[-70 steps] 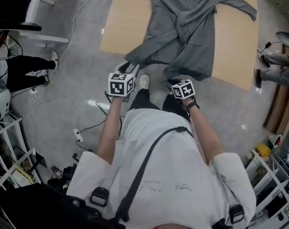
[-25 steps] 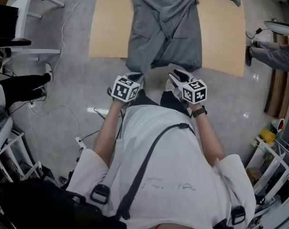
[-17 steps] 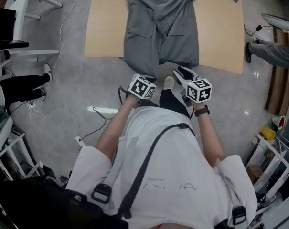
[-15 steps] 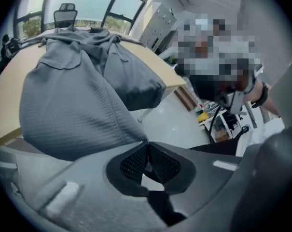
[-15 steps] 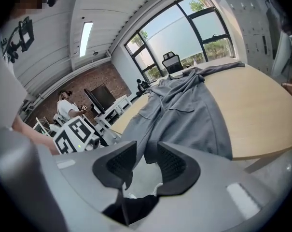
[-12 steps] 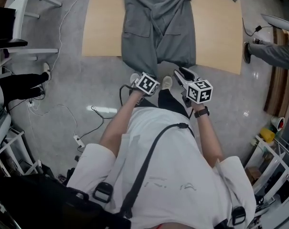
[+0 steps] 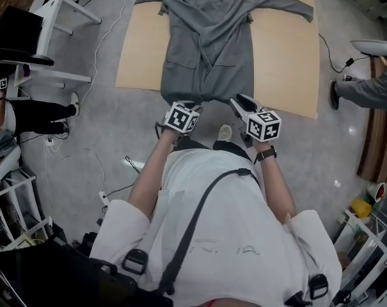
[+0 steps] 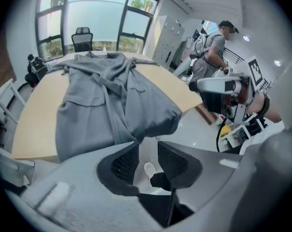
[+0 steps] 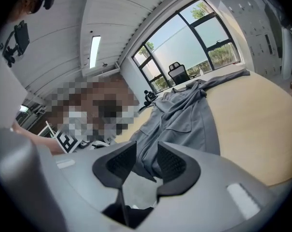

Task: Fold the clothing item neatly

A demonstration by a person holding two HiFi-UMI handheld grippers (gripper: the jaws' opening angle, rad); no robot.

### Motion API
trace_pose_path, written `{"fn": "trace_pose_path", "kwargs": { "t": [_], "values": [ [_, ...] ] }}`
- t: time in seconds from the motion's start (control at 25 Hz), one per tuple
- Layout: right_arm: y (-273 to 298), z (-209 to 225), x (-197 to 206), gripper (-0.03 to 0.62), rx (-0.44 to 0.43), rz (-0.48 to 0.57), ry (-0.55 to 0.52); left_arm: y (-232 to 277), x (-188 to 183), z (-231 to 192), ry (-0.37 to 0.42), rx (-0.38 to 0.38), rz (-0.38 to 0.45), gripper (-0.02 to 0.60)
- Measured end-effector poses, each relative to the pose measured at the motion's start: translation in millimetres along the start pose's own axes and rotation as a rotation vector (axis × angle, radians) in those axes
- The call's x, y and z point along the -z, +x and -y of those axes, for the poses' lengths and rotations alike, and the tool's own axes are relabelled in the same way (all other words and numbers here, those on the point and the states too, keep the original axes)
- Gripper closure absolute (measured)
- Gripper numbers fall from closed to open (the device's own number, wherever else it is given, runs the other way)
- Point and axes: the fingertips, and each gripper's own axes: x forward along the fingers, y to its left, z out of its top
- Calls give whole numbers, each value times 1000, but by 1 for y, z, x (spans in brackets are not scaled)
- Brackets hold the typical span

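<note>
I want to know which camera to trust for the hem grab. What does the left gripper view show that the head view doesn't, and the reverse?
Only the left gripper view: the left tool with jaws apart, just opened, nothing between them, plus windows and an office chair. Only the head view: the whole grey coat, both sleeves spread flat. Both: the wooden table, the coat's hem hanging over its near edge, and the right tool near that hem.
</note>
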Motion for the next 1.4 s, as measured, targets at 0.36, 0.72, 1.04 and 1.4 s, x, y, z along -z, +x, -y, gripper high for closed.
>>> {"fn": "trace_pose_path", "kwargs": {
  "t": [0.36, 0.72, 1.04, 1.4],
  "values": [
    [0, 19, -83, 456, -40, 116, -92, -72, -113, -31, -21, -157, 265, 453],
    [47, 25, -164, 456, 16, 146, -189, -93, -220, -92, 65, -151, 385, 453],
    [131, 63, -271, 462, 182, 111, -354, -83, -319, -191, 199, -91, 385, 453],
    [194, 135, -342, 461, 327, -79, -594, -52, -409, -301, 377, -94, 339, 453]
  ]
}}
